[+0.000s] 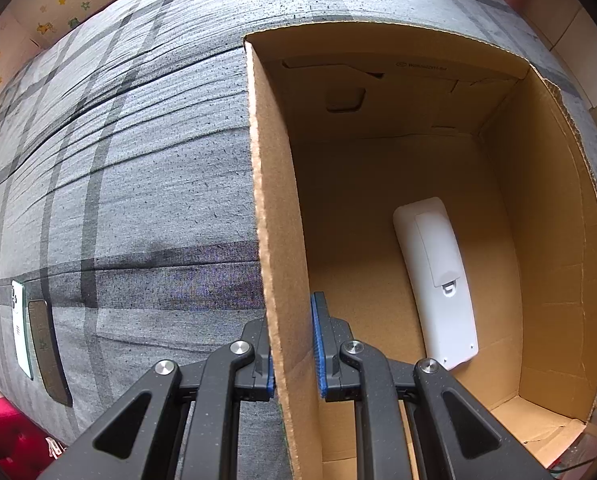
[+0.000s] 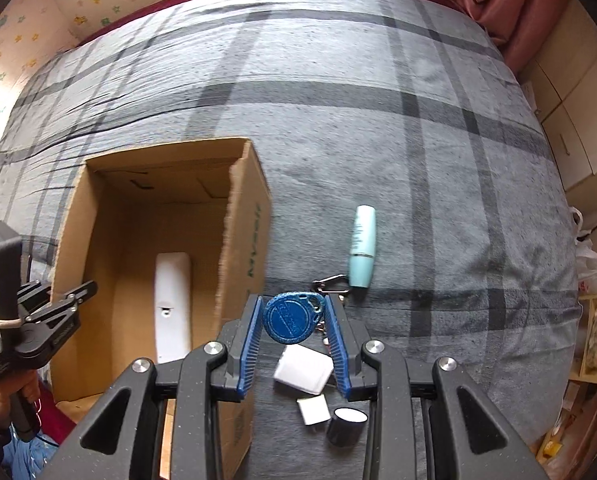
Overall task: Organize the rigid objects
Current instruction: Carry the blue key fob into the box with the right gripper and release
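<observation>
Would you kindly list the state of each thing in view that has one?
Cardboard box: open-topped, upright on the bed.
White remote: face down on the box floor.
Left gripper: shut on the box wall.
Right gripper: shut on the blue key fob, lifted.
Teal tube: lying on the blanket, capped.
Phone: lying flat, back up.

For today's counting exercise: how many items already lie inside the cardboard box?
1. A white remote lies face down on the floor of the cardboard box, toward its right wall. The near corners are partly hidden, so something small could be missed.
</observation>
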`<state>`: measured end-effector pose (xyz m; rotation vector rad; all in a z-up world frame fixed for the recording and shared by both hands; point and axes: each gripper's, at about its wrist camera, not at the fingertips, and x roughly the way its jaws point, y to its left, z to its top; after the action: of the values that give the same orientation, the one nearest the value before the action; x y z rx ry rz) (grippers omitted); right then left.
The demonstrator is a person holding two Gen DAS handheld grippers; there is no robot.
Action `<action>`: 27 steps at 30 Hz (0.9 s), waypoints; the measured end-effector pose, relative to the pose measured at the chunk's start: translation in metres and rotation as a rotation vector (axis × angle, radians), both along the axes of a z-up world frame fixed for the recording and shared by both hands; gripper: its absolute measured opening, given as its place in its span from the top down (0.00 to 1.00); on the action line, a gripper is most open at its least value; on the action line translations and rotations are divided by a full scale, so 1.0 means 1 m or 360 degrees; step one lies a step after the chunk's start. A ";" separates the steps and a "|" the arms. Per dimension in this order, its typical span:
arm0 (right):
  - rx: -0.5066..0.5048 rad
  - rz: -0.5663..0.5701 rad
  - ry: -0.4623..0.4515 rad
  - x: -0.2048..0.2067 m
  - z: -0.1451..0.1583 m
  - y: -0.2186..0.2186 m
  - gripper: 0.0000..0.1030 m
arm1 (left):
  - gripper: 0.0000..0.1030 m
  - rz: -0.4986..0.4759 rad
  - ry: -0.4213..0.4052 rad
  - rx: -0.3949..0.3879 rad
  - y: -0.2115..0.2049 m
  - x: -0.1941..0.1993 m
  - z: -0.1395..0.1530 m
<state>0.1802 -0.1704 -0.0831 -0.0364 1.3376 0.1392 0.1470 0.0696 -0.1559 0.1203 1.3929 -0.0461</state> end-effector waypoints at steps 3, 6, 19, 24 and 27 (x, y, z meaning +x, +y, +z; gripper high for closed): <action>0.0020 0.0050 0.0005 -0.001 0.000 0.014 0.68 | 0.86 0.0003 -0.0002 -0.0005 0.000 -0.001 0.001; 0.0035 0.0100 0.0009 -0.002 -0.001 0.029 0.68 | 0.86 0.0005 -0.0002 -0.0011 0.002 -0.001 0.001; 0.0056 0.0329 0.0030 -0.005 -0.023 0.090 0.68 | 0.86 0.0013 0.0002 -0.0028 0.007 0.000 -0.001; 0.0052 0.0357 0.0049 -0.002 -0.036 0.103 0.68 | 0.86 0.0014 0.0000 -0.0029 0.008 0.000 -0.002; 0.0053 0.0361 0.0068 0.000 -0.044 0.109 0.68 | 0.86 0.0018 0.0000 -0.0033 0.008 0.000 -0.002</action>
<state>0.1800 -0.0612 -0.1271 -0.1576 1.3713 0.3557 0.1469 0.0779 -0.1575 0.0954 1.3929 -0.0513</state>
